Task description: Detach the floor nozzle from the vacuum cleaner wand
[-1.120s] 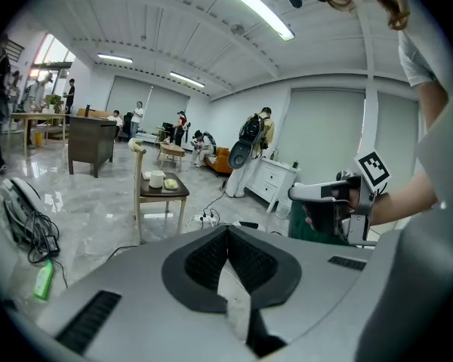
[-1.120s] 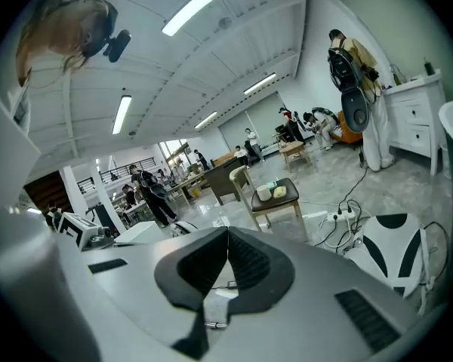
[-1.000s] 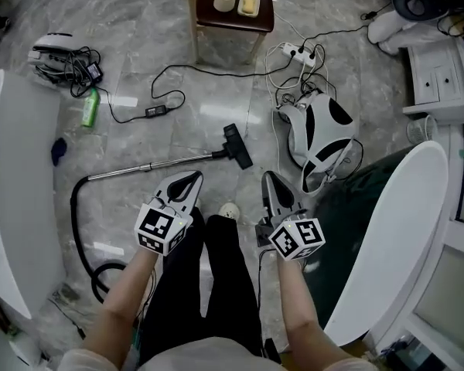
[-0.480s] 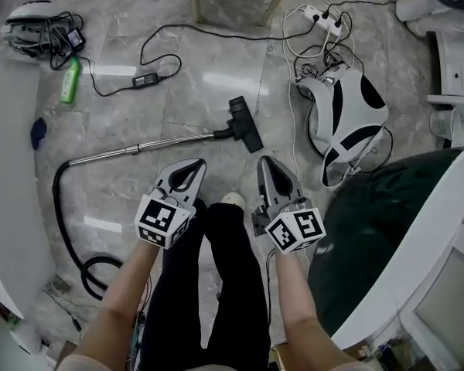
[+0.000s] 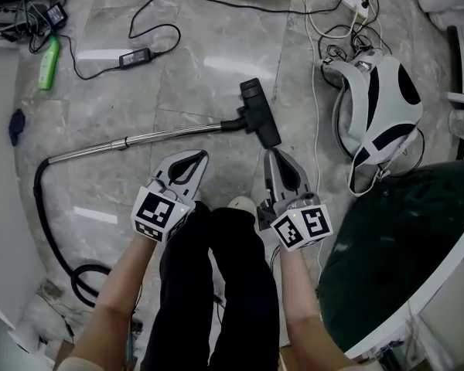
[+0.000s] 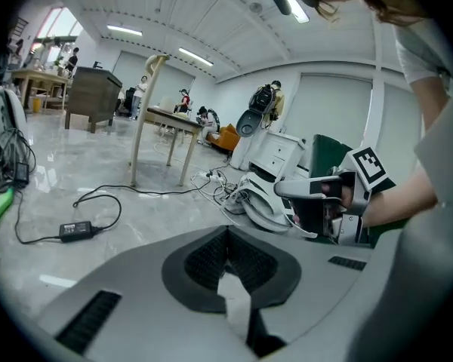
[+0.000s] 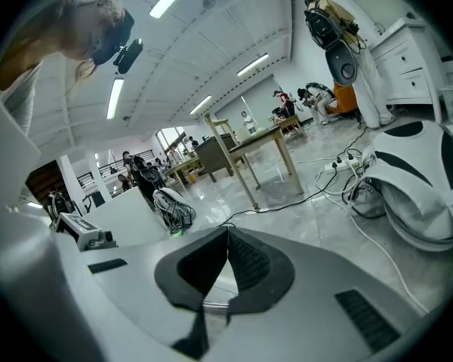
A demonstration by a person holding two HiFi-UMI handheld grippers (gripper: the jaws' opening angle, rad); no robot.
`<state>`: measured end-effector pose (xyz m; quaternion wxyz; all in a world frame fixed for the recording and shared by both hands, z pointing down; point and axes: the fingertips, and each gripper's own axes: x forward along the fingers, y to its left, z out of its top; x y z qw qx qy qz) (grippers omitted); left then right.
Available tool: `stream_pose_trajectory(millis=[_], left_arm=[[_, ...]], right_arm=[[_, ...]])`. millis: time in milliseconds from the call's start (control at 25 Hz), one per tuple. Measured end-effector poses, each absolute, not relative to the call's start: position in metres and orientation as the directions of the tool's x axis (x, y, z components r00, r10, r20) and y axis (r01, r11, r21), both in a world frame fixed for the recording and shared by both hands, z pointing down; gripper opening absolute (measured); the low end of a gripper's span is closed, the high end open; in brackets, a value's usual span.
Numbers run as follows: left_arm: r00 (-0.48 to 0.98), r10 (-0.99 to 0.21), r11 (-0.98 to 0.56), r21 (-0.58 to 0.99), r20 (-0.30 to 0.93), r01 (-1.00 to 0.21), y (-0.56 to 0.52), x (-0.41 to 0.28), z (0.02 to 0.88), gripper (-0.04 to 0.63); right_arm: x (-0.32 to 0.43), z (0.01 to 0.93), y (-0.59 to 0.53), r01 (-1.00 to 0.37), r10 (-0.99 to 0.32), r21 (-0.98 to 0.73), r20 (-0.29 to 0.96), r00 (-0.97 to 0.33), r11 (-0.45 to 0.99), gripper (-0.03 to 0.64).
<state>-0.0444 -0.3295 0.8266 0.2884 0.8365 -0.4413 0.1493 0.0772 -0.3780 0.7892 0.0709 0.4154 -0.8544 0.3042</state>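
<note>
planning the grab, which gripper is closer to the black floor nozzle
The right gripper: its tip sits just short of the floor nozzle, while the left gripper is nearer the wand.

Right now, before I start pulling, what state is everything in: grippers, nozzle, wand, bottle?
Left gripper: shut, empty.
Right gripper: shut, empty.
Floor nozzle: attached to the wand, resting on the floor.
Wand: lying on the floor, hose connected.
Green bottle: lying on its side.

Left gripper (image 5: 187, 168): jaws together, empty, angled downward.
Right gripper (image 5: 281, 173): jaws together, empty, angled downward.
</note>
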Motion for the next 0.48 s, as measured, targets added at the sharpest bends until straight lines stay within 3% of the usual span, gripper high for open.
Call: stream_pose_trajectory(millis=[320, 480], left_arm=[[0.562, -0.662, -0.453, 0.332, 0.497, -0.827, -0.321, -0.057, 0.921, 0.011], [0.502, -0.664, -0.472, 0.211, 0.554, -0.856, -0.322, -0.064, 0.960, 0.011]], right_arm=[[0.056, 0.893, -0.375, -0.733, -0.641, -0.431, 0.365, -0.675, 0.526, 0.015], [0.048, 0.949, -0.371, -0.700, -0.531, -0.256, 0.496, -0.687, 0.667, 0.027]])
